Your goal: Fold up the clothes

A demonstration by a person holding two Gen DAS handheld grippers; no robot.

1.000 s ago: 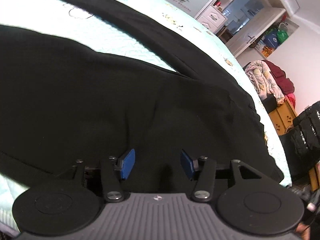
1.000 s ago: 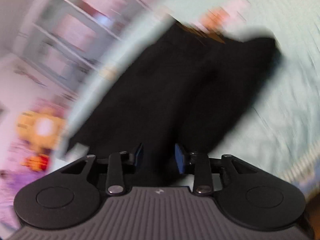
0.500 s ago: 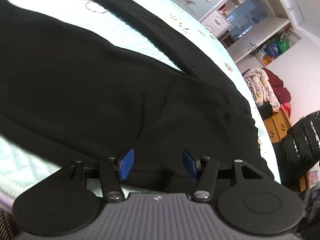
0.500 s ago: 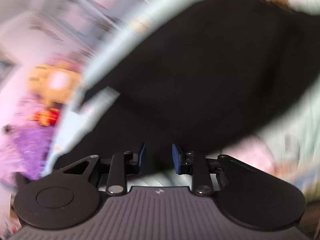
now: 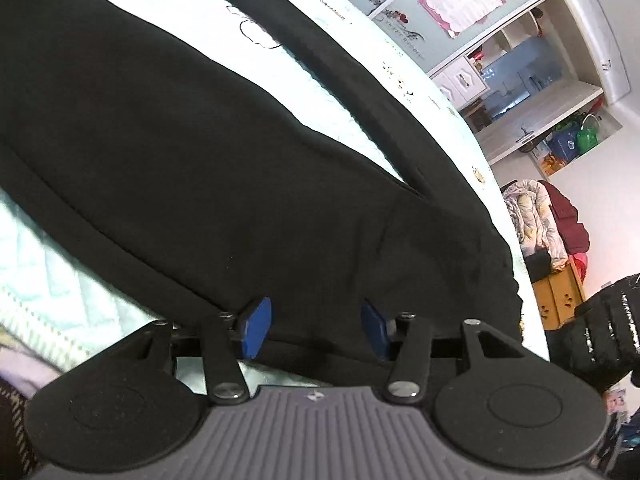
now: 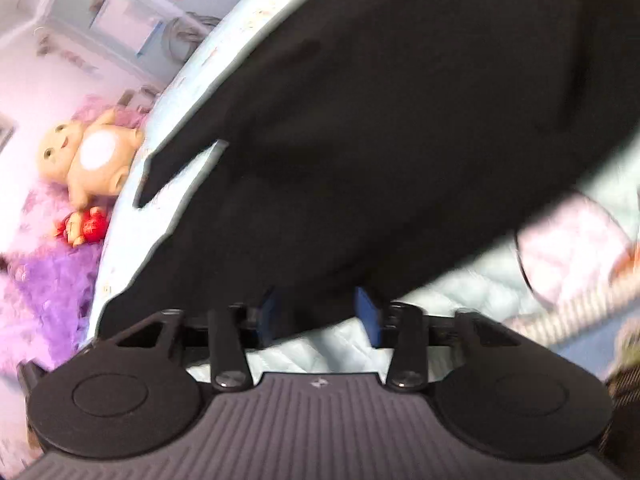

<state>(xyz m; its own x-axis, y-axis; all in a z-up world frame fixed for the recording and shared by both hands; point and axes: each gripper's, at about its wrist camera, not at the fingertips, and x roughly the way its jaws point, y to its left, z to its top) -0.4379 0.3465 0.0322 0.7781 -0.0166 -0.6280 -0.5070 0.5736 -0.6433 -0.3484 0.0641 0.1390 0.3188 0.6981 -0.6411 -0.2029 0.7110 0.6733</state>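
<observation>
**Ana:** Bed point(image 5: 48, 280) first, since it fills both views: pale quilted cover, with a black garment point(image 5: 200, 160) spread across most of it. It looks like trousers. One leg point(image 5: 340, 68) runs off toward the far right, a wedge of quilt showing between it and the broad part.

**Ben:** And around the bed?

**Ana:** Far right in the left view there are shelves point(image 5: 532, 80) and a heap of clothes point(image 5: 536, 216) on a yellow cabinet. In the right view, a plush doll point(image 6: 88, 160) sits beyond the bed's left edge.

**Ben:** Now the tools.

**Ana:** The left hand-held gripper point(image 5: 316, 326) has its blue pads wide apart, holding nothing, with the garment's near hem lying right at the tips. The right hand-held gripper point(image 6: 320, 314) is likewise spread and empty, at the near edge of the cloth, bare quilt just below it. That view is blurred, so I can't say whether the pads touch fabric.

**Ben:** What could spoil it from here?

**Ana:** I'd judge the pinch is the risk. Black cloth hides its layers, so a hand-held gripper might catch only the top one, or snag the quilt underneath. Uneven grips would also skew the fold, and the soft fabric could slip out mid-lift.
</observation>
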